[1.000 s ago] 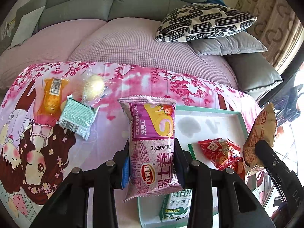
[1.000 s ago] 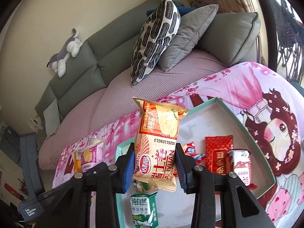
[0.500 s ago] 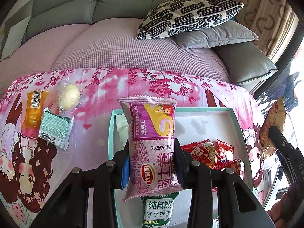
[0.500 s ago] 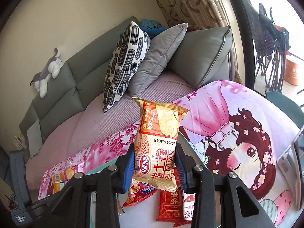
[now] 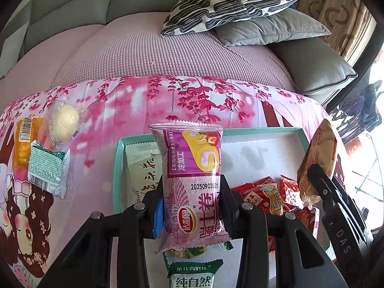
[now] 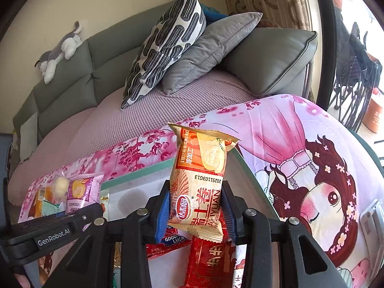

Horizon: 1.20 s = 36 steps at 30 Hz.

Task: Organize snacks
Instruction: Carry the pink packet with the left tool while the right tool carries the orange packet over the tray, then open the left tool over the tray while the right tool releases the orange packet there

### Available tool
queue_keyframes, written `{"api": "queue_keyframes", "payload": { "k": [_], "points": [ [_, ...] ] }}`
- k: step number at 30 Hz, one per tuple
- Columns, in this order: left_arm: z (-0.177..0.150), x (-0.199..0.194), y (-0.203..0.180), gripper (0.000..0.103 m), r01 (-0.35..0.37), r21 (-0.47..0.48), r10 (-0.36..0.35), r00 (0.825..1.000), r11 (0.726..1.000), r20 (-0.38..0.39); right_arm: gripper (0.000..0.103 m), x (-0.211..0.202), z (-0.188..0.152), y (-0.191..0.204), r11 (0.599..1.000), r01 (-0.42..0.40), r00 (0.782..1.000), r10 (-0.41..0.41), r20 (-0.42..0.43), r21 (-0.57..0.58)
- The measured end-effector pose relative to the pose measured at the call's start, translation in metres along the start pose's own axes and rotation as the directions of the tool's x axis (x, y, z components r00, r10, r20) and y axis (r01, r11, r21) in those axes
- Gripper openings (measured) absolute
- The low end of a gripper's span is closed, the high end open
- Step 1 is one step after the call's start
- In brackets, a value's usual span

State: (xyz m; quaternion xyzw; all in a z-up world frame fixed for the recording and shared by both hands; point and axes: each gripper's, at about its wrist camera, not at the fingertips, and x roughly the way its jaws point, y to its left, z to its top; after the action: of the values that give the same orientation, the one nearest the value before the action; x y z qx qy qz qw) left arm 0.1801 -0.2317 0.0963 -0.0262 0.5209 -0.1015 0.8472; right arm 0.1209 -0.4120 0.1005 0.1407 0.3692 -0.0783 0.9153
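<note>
My left gripper [image 5: 192, 206] is shut on a purple snack packet [image 5: 192, 180], held upright above the teal-rimmed white tray [image 5: 261, 131]. My right gripper [image 6: 195, 211] is shut on an orange snack packet [image 6: 199, 180], held upright over the tray's right part [image 6: 141, 170]; it also shows at the right in the left wrist view [image 5: 316, 163]. The tray holds red packets [image 5: 261, 196], a green biscuit packet [image 5: 192, 276] and a pale packet [image 5: 141, 168]. On the pink cloth left of the tray lie a green-white packet [image 5: 46, 170], an orange packet [image 5: 24, 141] and a round yellow cake [image 5: 63, 120].
The pink printed cloth [image 5: 100, 124] covers the table. Behind it is a grey sofa with a mauve cover [image 5: 156, 52], a black-and-white patterned pillow [image 5: 230, 0] and grey cushions [image 5: 271, 28]. A plush toy [image 6: 60, 48] lies on the sofa back. A window and chairs [image 6: 355, 67] are at right.
Both grippers, each still holding its packet, have moved over the tray. In the left view the tray has slid left under the purple packet; the right view has turned back toward the left.
</note>
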Motion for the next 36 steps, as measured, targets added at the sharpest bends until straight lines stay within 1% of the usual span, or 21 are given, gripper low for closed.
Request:
{"api": "queue_keyframes", "payload": {
  "k": [5,12,14,19,20,21,22,24,25,29,33,36],
  "points": [
    [-0.001,0.008,-0.001,0.040,-0.005,0.000,0.005,1.000,1.000,-0.013,0.041,0.012,-0.005,0.002,1.000,0.019,0.999,-0.020,-0.042,-0.016],
    [-0.002,0.013,-0.001,0.041,-0.008,0.011,0.009,1.000,1.000,-0.023,0.041,0.017,-0.008,0.003,0.999,0.040,0.996,-0.042,-0.075,-0.030],
    [-0.002,0.012,-0.001,0.044,-0.018,0.014,0.018,1.000,1.000,-0.021,0.041,0.019,-0.009,0.003,0.998,0.047,0.995,-0.049,-0.088,-0.030],
    [-0.002,0.009,0.000,0.056,-0.015,0.012,0.016,1.000,1.000,-0.016,0.042,0.020,-0.009,0.001,0.998,0.059,0.993,-0.061,-0.098,-0.021],
    [-0.002,0.008,0.000,0.059,-0.014,0.009,0.014,1.000,1.000,-0.016,0.042,0.020,-0.009,0.001,0.998,0.058,0.993,-0.060,-0.098,-0.018],
    [-0.002,0.007,0.001,0.069,-0.010,0.005,0.010,1.000,1.000,-0.015,0.043,0.020,-0.009,0.000,0.998,0.056,0.994,-0.057,-0.098,-0.016],
    [-0.002,0.006,0.002,0.076,-0.003,0.002,0.003,1.000,1.000,-0.010,0.046,0.019,-0.009,0.000,0.998,0.056,0.994,-0.058,-0.095,-0.018],
    [-0.003,0.003,0.005,0.077,-0.002,-0.003,0.002,1.000,1.000,0.001,0.057,0.017,-0.008,-0.001,0.998,0.066,0.994,-0.067,-0.082,-0.017],
    [-0.003,0.001,0.007,0.077,-0.005,-0.007,0.005,1.000,1.000,0.003,0.059,0.015,-0.007,-0.001,0.997,0.069,0.995,-0.070,-0.077,-0.015],
    [-0.004,-0.005,0.017,0.079,-0.019,-0.028,0.020,0.999,0.999,0.028,0.059,0.010,-0.005,0.000,0.997,0.073,0.995,-0.075,-0.067,-0.020],
    [-0.009,-0.015,0.029,0.080,-0.037,-0.039,0.039,0.998,0.999,0.043,0.059,-0.001,-0.002,0.004,0.996,0.084,0.995,-0.086,-0.051,-0.032],
    [-0.015,-0.022,0.038,0.080,-0.046,-0.049,0.049,0.998,0.998,0.051,0.059,-0.011,-0.001,0.005,0.997,0.079,0.996,-0.080,-0.045,-0.021]
  ]
}}
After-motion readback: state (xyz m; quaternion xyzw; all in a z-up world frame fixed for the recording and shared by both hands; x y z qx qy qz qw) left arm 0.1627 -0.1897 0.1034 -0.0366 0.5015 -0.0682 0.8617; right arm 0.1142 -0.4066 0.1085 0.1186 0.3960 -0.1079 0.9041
